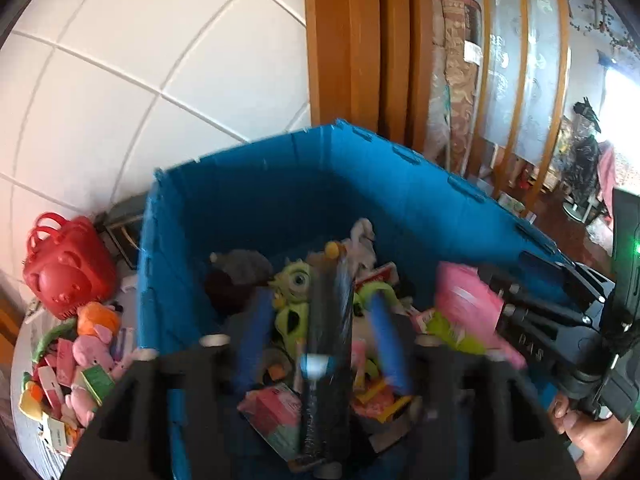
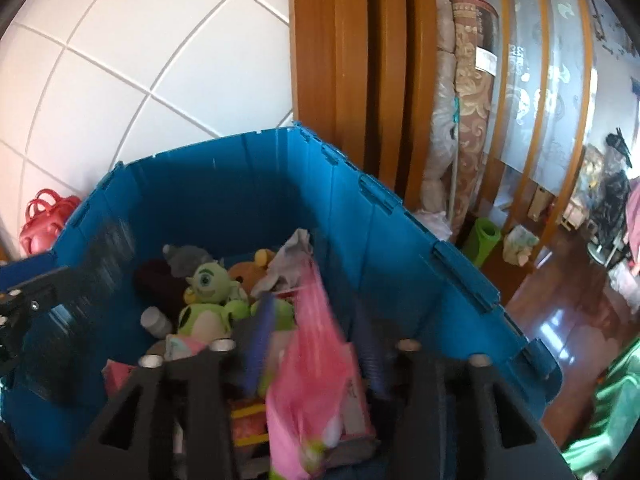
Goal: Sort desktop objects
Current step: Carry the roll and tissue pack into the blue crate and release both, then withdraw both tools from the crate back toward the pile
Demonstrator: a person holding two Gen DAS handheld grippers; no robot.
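Both claws over a blue crate (image 1: 240, 200), angled down into it; wall of white tiles behind, wooden door frame (image 1: 360, 40) to the right.

Left claw (image 1: 320, 344): blue-padded fingers (image 1: 252, 340) spread; a dark, glossy cylinder (image 1: 328, 360) with a white-and-blue band stands in the gap between them, blurred; pads do not appear to press it, whether it touches them I cannot tell.

Right claw (image 2: 316, 348): fingers spread; a pink packet (image 2: 312, 360) lies streaked and blurred in the gap, apart from both pads as far as the blur allows; in the left wrist view the same claw (image 1: 500, 292) sits at right with the pink packet at its tip, a hand (image 1: 584, 436) gripping its handle below.

Crate contents: green one-eyed plush (image 2: 208, 296) near the middle; grey plush (image 2: 188, 258) and a dark maroon item behind it; orange plush (image 2: 252, 268) just beside; crumpled whitish cloth (image 2: 292, 256) toward the back; pink and red cartons along the near side.

Outside the crate, to its left on the table (image 1: 28, 432): red plastic basket (image 1: 66, 268); a heap of small toys and packets, among them a pink pig plush (image 1: 94, 350) and a green carton (image 1: 96, 380).
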